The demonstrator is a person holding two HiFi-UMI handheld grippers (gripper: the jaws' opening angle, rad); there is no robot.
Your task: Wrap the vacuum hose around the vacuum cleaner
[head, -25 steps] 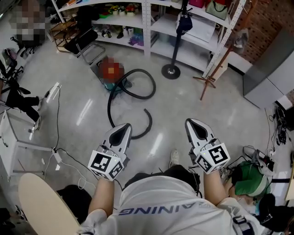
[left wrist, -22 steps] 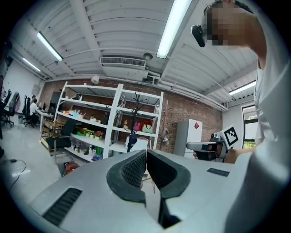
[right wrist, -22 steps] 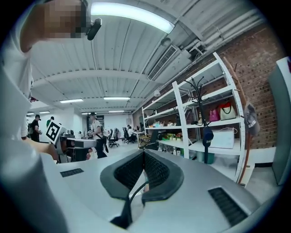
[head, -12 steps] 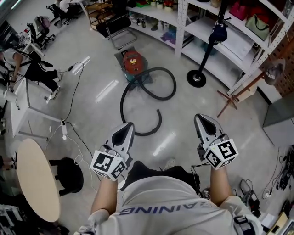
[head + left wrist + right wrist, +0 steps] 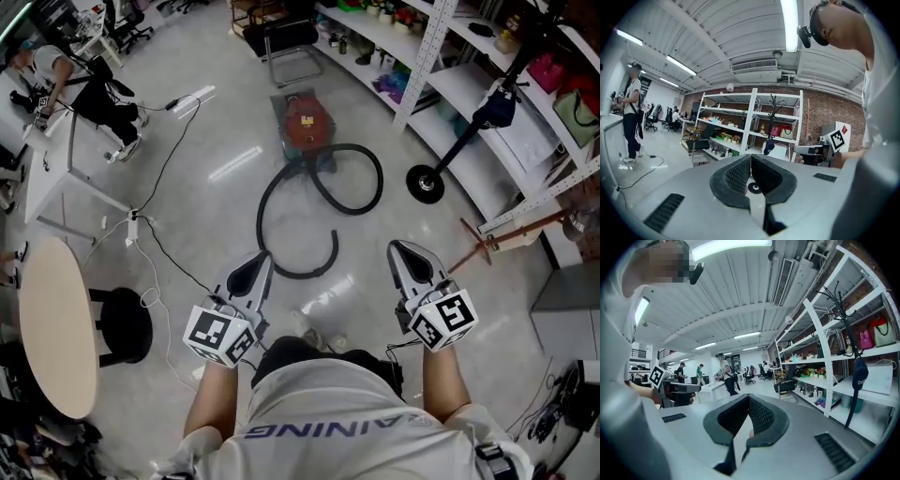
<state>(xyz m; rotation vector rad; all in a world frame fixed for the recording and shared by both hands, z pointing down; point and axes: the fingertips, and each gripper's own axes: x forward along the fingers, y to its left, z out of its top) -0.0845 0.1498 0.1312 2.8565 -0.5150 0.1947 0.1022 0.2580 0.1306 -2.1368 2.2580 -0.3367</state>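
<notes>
A red canister vacuum cleaner (image 5: 307, 120) stands on the grey floor ahead of me. Its black hose (image 5: 261, 211) lies loose on the floor: one loop beside the vacuum, then a long arc that curls back to an end near my feet. Neither gripper touches it. My left gripper (image 5: 253, 268) is held level at waist height with its jaws shut and empty; in its own view the left gripper (image 5: 750, 158) shows pads meeting at the tip. The right gripper (image 5: 406, 251) is likewise shut and empty, and in its own view the right gripper (image 5: 748, 398) shows pads pressed together.
White shelves (image 5: 450, 89) run along the right behind a coat stand's round base (image 5: 427, 184). A black chair (image 5: 286, 42) stands behind the vacuum. At left are a round beige table (image 5: 52, 323), a black stool (image 5: 124, 324), a white desk (image 5: 56, 173) and floor cables (image 5: 155, 248).
The head view has swung, so the vacuum and hose now sit further right and nearer the picture's middle. Both grippers swung along with the view, still shut and empty.
</notes>
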